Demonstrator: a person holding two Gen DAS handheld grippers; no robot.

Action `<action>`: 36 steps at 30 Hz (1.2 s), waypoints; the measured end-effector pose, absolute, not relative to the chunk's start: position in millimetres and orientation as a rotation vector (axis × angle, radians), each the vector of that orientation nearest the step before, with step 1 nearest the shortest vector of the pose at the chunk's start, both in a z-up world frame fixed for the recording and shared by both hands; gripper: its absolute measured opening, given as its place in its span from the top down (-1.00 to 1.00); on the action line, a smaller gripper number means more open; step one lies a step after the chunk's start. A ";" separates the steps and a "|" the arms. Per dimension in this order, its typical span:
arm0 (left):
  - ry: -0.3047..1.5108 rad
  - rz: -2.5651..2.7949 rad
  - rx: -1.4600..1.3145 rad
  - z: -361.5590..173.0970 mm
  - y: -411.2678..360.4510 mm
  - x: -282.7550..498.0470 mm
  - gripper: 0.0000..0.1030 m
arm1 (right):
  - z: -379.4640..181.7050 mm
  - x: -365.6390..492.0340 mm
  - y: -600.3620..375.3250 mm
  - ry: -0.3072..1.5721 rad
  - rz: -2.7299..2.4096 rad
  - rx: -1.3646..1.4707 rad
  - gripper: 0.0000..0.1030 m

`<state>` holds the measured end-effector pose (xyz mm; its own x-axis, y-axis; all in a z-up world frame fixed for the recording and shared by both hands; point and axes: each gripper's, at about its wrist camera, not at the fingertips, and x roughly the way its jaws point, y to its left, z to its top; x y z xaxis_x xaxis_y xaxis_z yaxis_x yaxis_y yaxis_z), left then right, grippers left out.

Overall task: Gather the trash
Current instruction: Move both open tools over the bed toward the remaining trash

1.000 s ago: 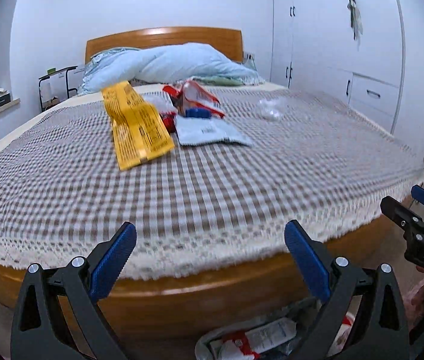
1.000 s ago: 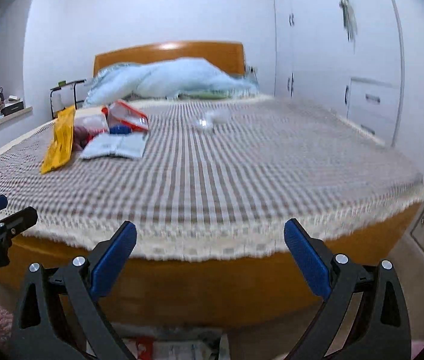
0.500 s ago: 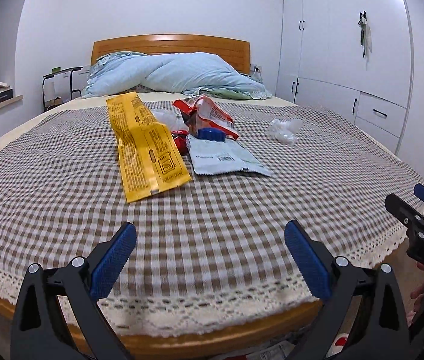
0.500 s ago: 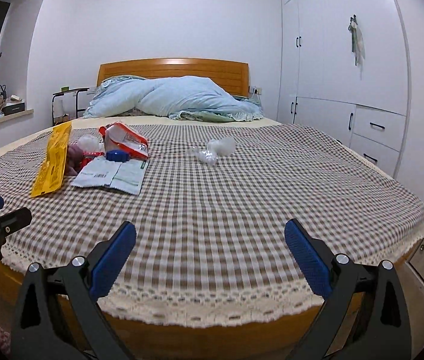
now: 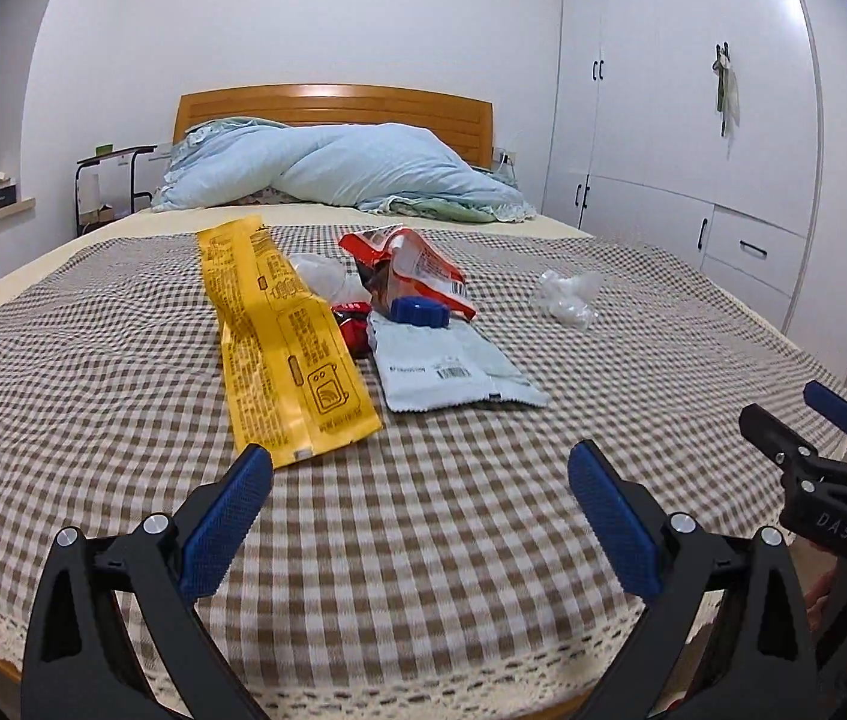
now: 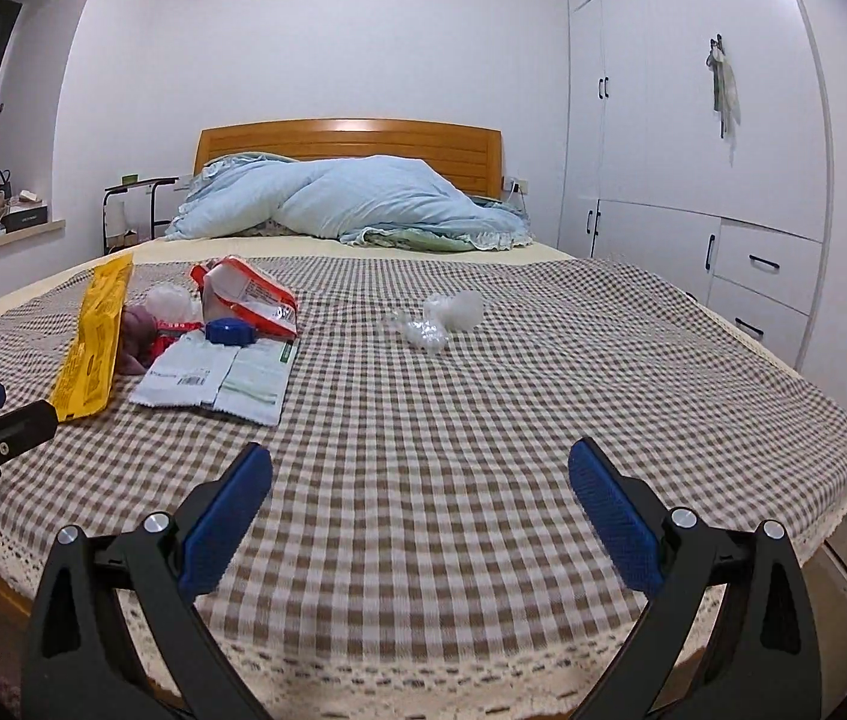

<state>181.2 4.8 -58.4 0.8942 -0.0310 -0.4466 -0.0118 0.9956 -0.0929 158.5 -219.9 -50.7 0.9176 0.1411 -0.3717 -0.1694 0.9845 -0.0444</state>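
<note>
Both grippers are wide open and empty: the left gripper (image 5: 420,486) sits at the bottom of its frame, the right gripper (image 6: 420,486) likewise. Closest trash is the yellow wrapper (image 5: 279,336), left of centre on the checked bedspread (image 5: 93,372). I'd pinch its near edge low and flat. Further up lie the white pouch (image 5: 447,366), red packet (image 5: 417,270) and crumpled plastic (image 6: 441,318).

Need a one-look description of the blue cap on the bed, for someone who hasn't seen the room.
On the checked bedspread, find the litter pile left of centre. The blue cap sits where the red-and-white pouch meets the flat white sachet. It is the pile's only small, round, solid blue piece; everything around it is wrappers.
</note>
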 end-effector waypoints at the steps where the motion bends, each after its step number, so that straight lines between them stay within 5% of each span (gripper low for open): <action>1: 0.462 -0.017 -0.101 -57.5 5.6 183.1 -0.86 | -49.8 160.4 -219.1 0.373 0.161 -0.075 -0.85; 36: 0.466 -0.026 -0.209 -29.6 44.1 249.0 -0.85 | -36.5 207.7 -187.0 0.403 0.179 -0.120 -0.85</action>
